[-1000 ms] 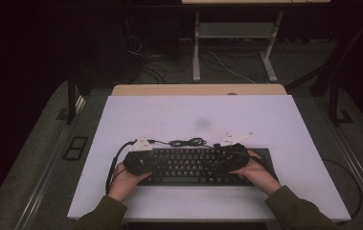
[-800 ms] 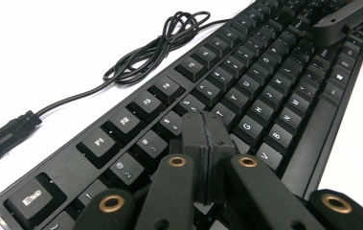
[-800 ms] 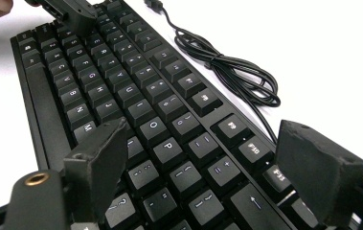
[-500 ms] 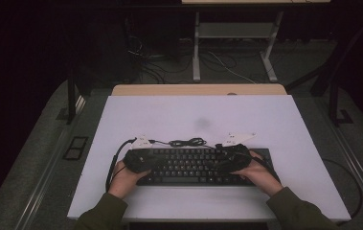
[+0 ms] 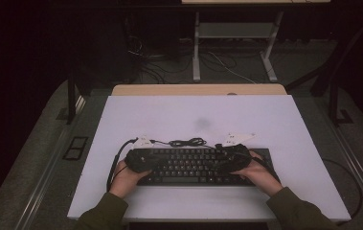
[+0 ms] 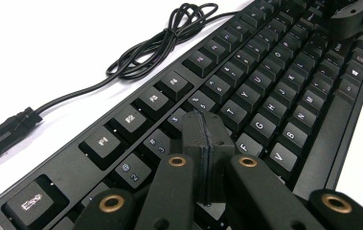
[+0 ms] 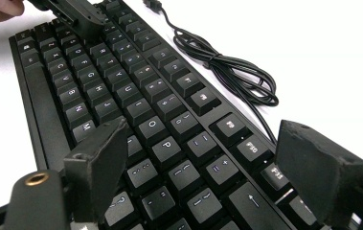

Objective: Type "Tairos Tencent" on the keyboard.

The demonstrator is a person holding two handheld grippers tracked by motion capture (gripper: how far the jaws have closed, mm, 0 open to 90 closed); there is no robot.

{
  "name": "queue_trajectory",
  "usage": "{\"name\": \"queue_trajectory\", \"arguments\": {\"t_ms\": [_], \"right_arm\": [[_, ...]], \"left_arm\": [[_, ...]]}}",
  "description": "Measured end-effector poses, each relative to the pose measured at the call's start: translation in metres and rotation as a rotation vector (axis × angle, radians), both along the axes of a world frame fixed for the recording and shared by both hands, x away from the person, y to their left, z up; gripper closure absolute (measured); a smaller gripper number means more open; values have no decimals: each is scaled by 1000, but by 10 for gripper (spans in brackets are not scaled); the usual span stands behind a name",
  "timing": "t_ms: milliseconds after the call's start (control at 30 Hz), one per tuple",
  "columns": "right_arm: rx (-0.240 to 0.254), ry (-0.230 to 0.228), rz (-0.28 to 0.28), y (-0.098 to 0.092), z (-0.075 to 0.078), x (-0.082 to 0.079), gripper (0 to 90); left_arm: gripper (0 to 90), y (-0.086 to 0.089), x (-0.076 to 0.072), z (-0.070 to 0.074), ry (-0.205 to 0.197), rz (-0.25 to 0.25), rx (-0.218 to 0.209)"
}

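A black keyboard (image 5: 188, 165) lies near the front of the white table top (image 5: 198, 115). Its black cable (image 5: 186, 142) sits coiled just behind it. My left gripper (image 5: 144, 160) hovers over the keyboard's left end; in the left gripper view its jaws (image 6: 208, 132) are pressed together above the number row with nothing between them. My right gripper (image 5: 229, 159) hangs over the right end. In the right gripper view it (image 7: 200, 141) stands open, its pads (image 7: 100, 160) spread above the keys around P. Whether either touches a key I cannot tell.
Two small white tags (image 5: 143, 140) (image 5: 239, 138) lie behind the keyboard. The cable's plug (image 6: 6, 134) rests on the table to the left. A wooden edge (image 5: 198, 89) borders the table's far side, with a stand's legs and floor cables beyond.
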State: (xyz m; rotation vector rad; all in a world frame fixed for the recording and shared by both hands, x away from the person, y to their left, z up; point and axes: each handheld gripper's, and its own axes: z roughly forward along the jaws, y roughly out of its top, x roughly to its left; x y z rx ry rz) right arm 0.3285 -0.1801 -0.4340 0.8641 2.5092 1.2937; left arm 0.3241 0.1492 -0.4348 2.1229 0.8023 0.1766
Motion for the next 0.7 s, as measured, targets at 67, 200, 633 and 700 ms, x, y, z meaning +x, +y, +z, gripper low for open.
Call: {"name": "queue_trajectory", "arguments": {"t_ms": [67, 200, 633, 700], "right_arm": [[0, 0, 0, 0, 0, 0, 185], [-2, 2, 1, 0, 0, 0, 185], [8, 3, 3, 1, -1, 0, 169], [20, 16, 8, 1, -2, 1, 145]], "left_arm": [[895, 0, 0, 0, 0, -2, -2], [895, -1, 1, -1, 6, -1, 4], [895, 0, 1, -2, 8, 3, 1], [894, 0, 1, -2, 10, 3, -1]]}}
